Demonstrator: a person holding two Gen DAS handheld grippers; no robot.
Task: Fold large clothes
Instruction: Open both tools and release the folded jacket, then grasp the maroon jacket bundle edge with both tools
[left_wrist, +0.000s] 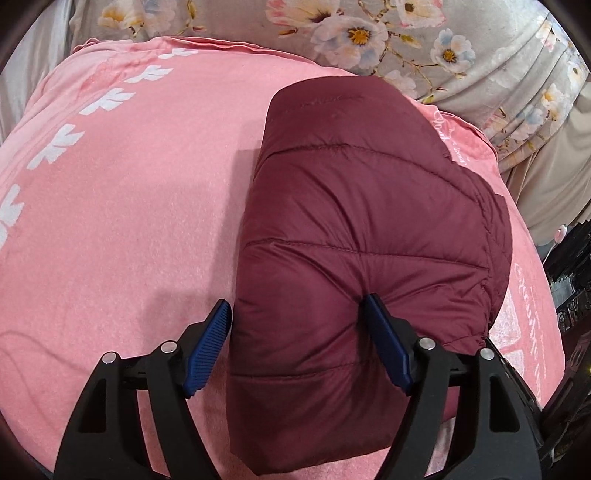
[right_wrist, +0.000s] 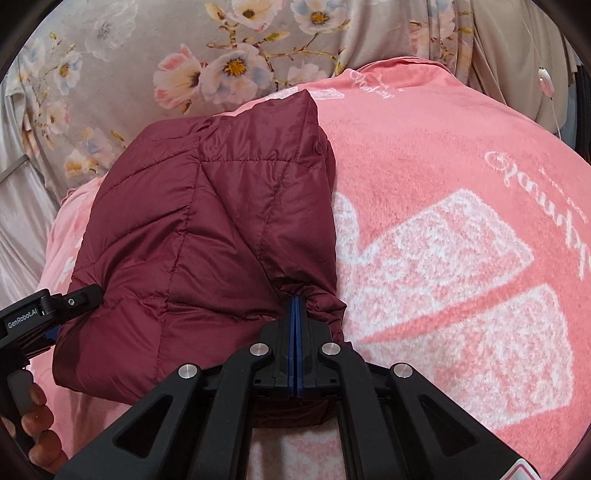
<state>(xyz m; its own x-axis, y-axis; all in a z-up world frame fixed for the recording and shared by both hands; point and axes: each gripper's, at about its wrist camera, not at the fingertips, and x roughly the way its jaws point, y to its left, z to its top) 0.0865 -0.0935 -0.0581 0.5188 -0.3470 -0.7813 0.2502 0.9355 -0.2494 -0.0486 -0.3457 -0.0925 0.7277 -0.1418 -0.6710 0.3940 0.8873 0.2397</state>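
A maroon quilted puffer jacket (left_wrist: 354, 229) lies folded into a thick bundle on a pink blanket (left_wrist: 122, 206). My left gripper (left_wrist: 297, 319) is open, its blue-padded fingers (left_wrist: 208, 343) straddling the bundle's near left corner, the right finger pressing into the fabric. In the right wrist view the jacket (right_wrist: 192, 236) fills the left centre. My right gripper (right_wrist: 296, 306) is shut on a bunched fold at the jacket's near right edge. The left gripper's body (right_wrist: 44, 314) shows at the far left of that view, against the jacket's left side.
The pink blanket (right_wrist: 461, 236) with white printed patterns covers the bed. A grey floral sheet (left_wrist: 424, 40) lies bunched behind it. Beige cloth (left_wrist: 546, 184) and dark furniture (left_wrist: 569, 280) stand beyond the blanket's right edge.
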